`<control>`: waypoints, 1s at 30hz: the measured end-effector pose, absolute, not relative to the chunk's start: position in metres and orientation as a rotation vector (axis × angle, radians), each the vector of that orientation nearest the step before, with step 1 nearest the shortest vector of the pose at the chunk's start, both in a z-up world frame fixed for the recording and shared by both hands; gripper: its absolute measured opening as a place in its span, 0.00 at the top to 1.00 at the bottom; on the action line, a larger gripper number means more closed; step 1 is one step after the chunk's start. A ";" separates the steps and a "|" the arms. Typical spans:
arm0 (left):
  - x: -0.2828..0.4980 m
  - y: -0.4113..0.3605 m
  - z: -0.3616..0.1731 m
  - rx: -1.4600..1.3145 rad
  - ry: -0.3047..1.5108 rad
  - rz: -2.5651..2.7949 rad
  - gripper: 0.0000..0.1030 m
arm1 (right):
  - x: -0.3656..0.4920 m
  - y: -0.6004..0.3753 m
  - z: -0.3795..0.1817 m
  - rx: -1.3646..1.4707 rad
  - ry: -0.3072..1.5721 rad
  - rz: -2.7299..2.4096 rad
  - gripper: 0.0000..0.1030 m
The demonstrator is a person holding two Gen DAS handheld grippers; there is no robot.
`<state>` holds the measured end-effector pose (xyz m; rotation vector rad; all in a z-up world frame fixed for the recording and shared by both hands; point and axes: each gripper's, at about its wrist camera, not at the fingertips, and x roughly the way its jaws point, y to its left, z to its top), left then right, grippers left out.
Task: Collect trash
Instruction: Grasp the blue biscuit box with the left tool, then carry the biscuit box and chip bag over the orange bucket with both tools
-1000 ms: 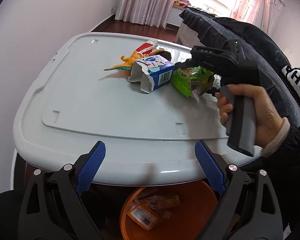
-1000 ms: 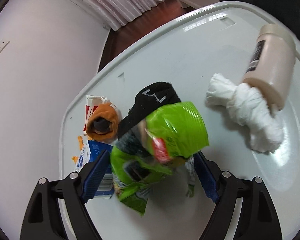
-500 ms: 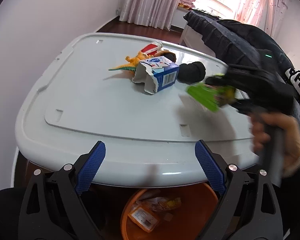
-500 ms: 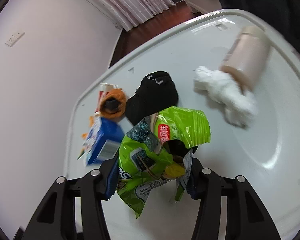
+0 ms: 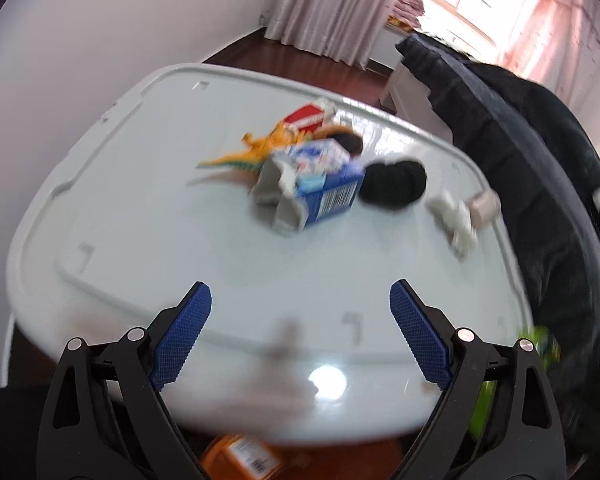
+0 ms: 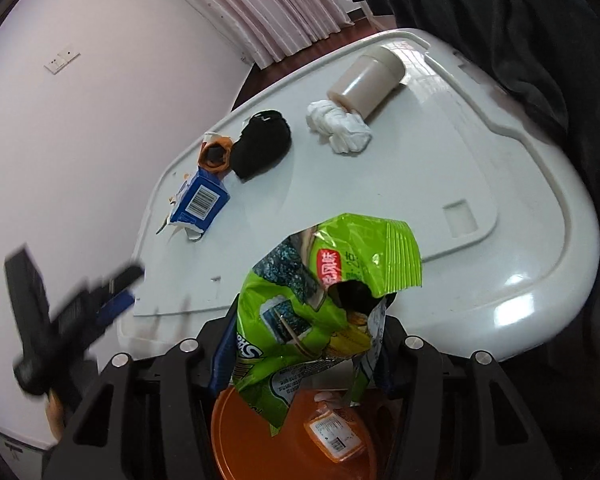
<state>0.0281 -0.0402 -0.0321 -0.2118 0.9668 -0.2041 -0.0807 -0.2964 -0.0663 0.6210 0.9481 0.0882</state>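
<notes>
My right gripper [image 6: 306, 336] is shut on a crumpled green snack bag [image 6: 328, 280]. It holds the bag past the near edge of the white table [image 6: 480, 168], above an orange bin [image 6: 236, 420]. A corner of the bag [image 5: 540, 344] shows at the lower right of the left wrist view. My left gripper [image 5: 300, 320] stands open and empty over the table's near edge. On the table lie a torn blue carton [image 5: 320, 192] [image 6: 200, 200], a red-and-white carton [image 5: 308, 120] and a white crumpled tissue [image 5: 456, 220] [image 6: 340, 128].
A black sock [image 6: 262, 148], an orange toy dinosaur [image 5: 252, 152] and a beige bottle [image 6: 368, 80] also lie on the table. An orange packet [image 6: 332, 436] lies in the bin. A dark jacket [image 5: 540, 160] hangs along the table's right side.
The right gripper shut on the green bag, lifted it off the table and carried it back over the near edge to above the bin. The left gripper moved forward over the table, still open.
</notes>
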 end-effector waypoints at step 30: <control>0.126 -0.082 -0.073 -0.149 0.958 0.058 0.30 | -0.078 -0.292 -0.059 0.644 0.936 0.171 0.47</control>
